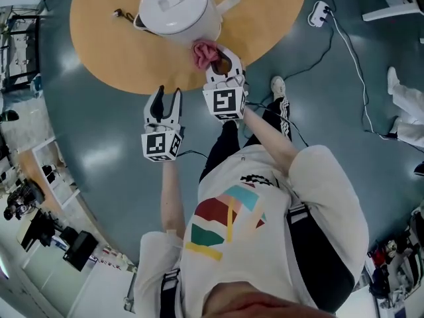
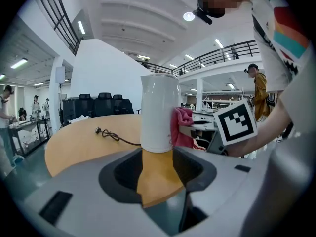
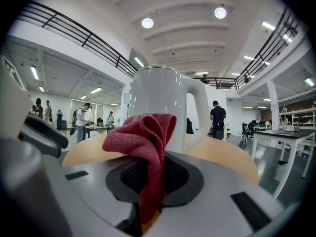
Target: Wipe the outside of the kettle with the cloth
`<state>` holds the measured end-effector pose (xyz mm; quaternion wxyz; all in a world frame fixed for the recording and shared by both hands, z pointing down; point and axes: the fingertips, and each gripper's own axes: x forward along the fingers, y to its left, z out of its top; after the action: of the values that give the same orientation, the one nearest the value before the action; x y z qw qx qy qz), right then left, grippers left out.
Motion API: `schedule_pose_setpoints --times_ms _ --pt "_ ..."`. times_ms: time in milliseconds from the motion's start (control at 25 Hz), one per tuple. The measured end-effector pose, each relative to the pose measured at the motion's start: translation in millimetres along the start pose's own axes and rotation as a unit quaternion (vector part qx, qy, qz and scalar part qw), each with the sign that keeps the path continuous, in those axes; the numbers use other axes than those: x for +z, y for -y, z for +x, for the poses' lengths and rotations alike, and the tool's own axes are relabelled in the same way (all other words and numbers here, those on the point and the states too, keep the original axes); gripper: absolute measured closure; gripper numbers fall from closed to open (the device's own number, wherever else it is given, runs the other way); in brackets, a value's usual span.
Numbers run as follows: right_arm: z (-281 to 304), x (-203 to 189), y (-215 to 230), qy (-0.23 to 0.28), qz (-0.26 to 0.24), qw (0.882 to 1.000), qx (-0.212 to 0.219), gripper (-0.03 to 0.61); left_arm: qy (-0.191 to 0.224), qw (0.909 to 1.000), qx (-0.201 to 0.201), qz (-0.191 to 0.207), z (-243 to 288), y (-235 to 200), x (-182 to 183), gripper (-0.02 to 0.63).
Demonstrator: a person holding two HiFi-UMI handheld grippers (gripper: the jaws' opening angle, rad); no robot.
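Our right gripper (image 1: 222, 62), clamped on the cloth (image 1: 202, 53), holds it by the kettle (image 1: 177, 8) on the counter (image 1: 99, 42), left gripper (image 1: 168, 95) apart and empty; we judge wiping starts, needing firm sweeps around the wall.

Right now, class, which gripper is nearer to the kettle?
Right. The right gripper, shut on the red cloth, is at the kettle's side; the left gripper, open and empty, hangs back short of the table's edge.

Head view top-down; L/R gripper views low, near kettle (image 1: 179, 8).
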<state>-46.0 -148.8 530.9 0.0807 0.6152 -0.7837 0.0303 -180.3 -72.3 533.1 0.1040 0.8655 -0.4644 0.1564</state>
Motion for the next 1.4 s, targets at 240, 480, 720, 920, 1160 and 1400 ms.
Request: schedule_pose_setpoints --times_ms 240,480,720,920,1160,1400 --pt "4 0 40 -0.004 0.009 1.0 0.003 0.532 0.004 1.0 0.001 0.008 29 26 18 0.38" --pt "21 -5 66 0.001 0.007 0.999 0.035 0.532 -0.002 0.9993 0.037 0.002 46 40 14 0.38" --pt "62 0 118 0.008 -0.001 0.999 0.044 0.531 -0.011 0.9974 0.071 -0.009 75 52 15 0.38" --pt "70 8 116 0.013 -0.015 0.998 0.061 0.531 -0.011 0.9965 0.081 -0.02 78 56 17 0.38" --pt "66 6 109 0.006 -0.023 0.997 0.072 0.531 0.009 0.9965 0.08 -0.023 85 53 27 0.38" --pt "31 26 102 -0.001 -0.042 0.996 0.075 0.531 0.058 0.9964 0.048 -0.04 73 57 55 0.38"
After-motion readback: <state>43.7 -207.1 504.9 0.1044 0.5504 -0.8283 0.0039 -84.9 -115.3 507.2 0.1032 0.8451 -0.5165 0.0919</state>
